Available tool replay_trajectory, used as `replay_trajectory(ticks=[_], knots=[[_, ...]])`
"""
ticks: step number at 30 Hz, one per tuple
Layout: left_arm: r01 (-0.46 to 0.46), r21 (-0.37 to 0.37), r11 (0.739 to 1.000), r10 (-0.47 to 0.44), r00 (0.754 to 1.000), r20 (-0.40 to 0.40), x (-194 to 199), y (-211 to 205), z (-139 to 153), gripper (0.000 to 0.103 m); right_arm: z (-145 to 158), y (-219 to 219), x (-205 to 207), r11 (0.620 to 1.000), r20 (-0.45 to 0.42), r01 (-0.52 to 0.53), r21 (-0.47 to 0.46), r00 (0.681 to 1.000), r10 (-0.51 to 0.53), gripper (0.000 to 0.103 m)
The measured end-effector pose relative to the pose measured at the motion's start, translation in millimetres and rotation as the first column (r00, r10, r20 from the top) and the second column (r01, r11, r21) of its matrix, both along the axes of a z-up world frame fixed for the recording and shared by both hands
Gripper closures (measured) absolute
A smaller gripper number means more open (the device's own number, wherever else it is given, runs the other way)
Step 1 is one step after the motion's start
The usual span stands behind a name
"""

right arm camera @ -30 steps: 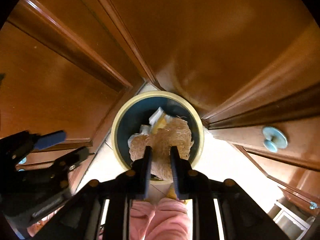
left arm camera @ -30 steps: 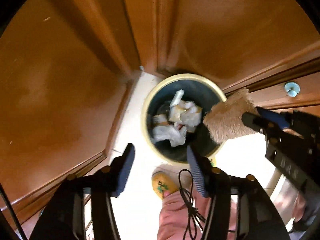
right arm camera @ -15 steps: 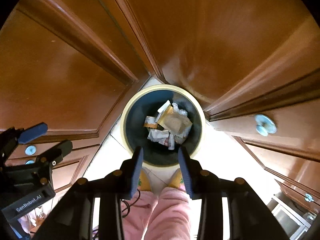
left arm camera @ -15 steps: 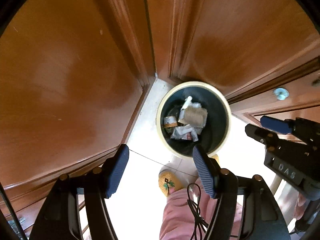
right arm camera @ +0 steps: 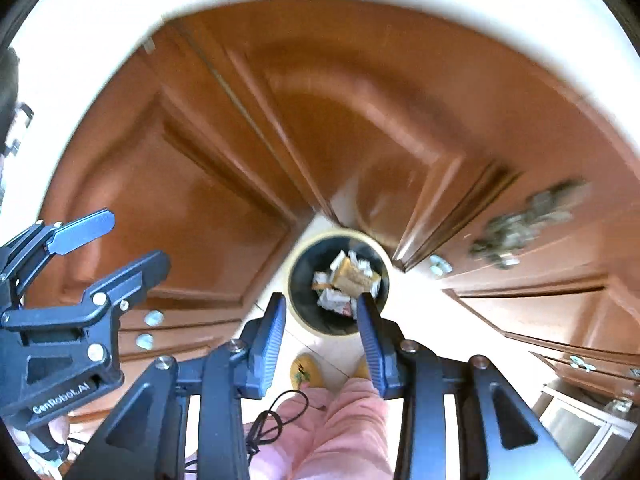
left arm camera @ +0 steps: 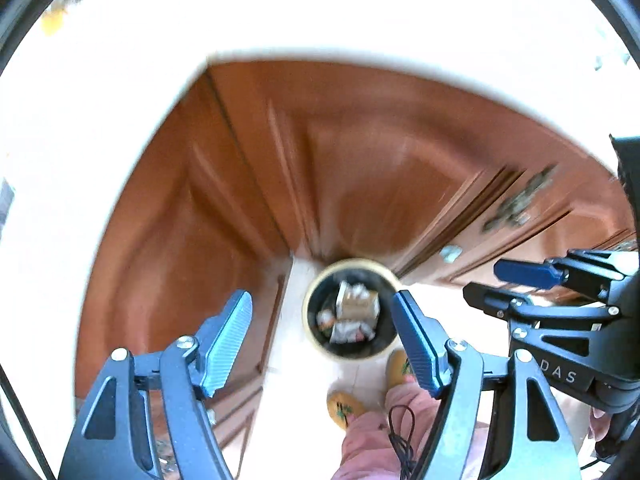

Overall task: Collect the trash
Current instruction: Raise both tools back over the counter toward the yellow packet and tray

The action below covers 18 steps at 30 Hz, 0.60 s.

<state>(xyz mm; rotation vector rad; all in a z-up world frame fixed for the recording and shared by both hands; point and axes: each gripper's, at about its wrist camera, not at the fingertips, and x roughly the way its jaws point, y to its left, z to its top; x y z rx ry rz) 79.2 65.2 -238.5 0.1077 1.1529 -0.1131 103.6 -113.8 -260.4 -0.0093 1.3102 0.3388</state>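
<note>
Far below me on the pale floor stands a round trash bin (left arm camera: 307,314) (right arm camera: 291,280) with a cream rim and a dark inside. In it lie crumpled white paper and a brown wad (left arm camera: 356,308) (right arm camera: 350,278). My left gripper (left arm camera: 322,296) hangs high above the bin; its jaws are opening and nothing is between them. My right gripper (right arm camera: 320,298) is open and empty, also high over the bin. Each gripper shows in the other's view: the right gripper (left arm camera: 480,280) at the right, the left gripper (right arm camera: 140,236) at the left.
Brown wooden cabinet doors (right arm camera: 192,184) meet in a corner behind the bin, under a white countertop edge (left arm camera: 360,56). A person's pink trouser legs (right arm camera: 340,432) and yellow slippers (left arm camera: 344,408) stand just in front of the bin. A black cord (right arm camera: 276,420) dangles near the legs.
Both grippers have risen well above the bin. The right gripper let the brown wad fall into the bin and opened. The left jaws have spread wider.
</note>
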Motion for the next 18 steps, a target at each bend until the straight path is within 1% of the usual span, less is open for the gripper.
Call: replay_trajectory(ticks=[3,5,8,10,12,14,16,18], knots=[[0.040,-0.002,0.999,-0.039,0.996,0.082,4.8,-4.4,42.5,0.029,42.8,-6.8,-1.9,1.000,0.066,0.022,0.017,0.998,-0.023,0.066],[0.063,0.004,0.998,-0.063,0.987,0.151,7.8,-8.1,74.1,0.027,71.7,-12.3,-2.3,0.999,0.120,0.039,0.031,0.992,-0.042,0.066],[0.089,0.019,0.996,-0.091,0.958,0.270,12.5,-12.7,118.4,0.023,117.3,-23.3,0.0,0.993,0.205,0.083,0.079,0.974,-0.097,0.066],[0.098,0.036,0.994,-0.105,0.931,0.351,15.3,-16.2,144.8,0.020,144.9,-30.8,3.4,0.988,0.255,0.112,0.104,0.958,-0.135,0.066],[0.100,0.054,0.994,-0.113,0.902,0.418,17.2,-17.0,166.1,0.014,166.8,-40.0,9.0,0.979,0.280,0.146,0.146,0.943,-0.182,0.066],[0.095,0.081,0.992,-0.123,0.864,0.488,18.7,-16.0,192.8,0.012,187.5,-51.2,18.4,0.961,0.276,0.186,0.205,0.931,-0.239,0.066],[0.088,0.108,0.990,-0.132,0.831,0.541,21.7,-16.0,216.4,0.010,205.8,-62.1,28.7,0.940,0.268,0.225,0.258,0.918,-0.293,0.066],[0.056,0.146,0.988,-0.133,0.795,0.592,29.7,-17.3,231.7,0.008,217.4,-69.8,43.0,0.920,0.259,0.258,0.295,0.905,-0.337,0.066]])
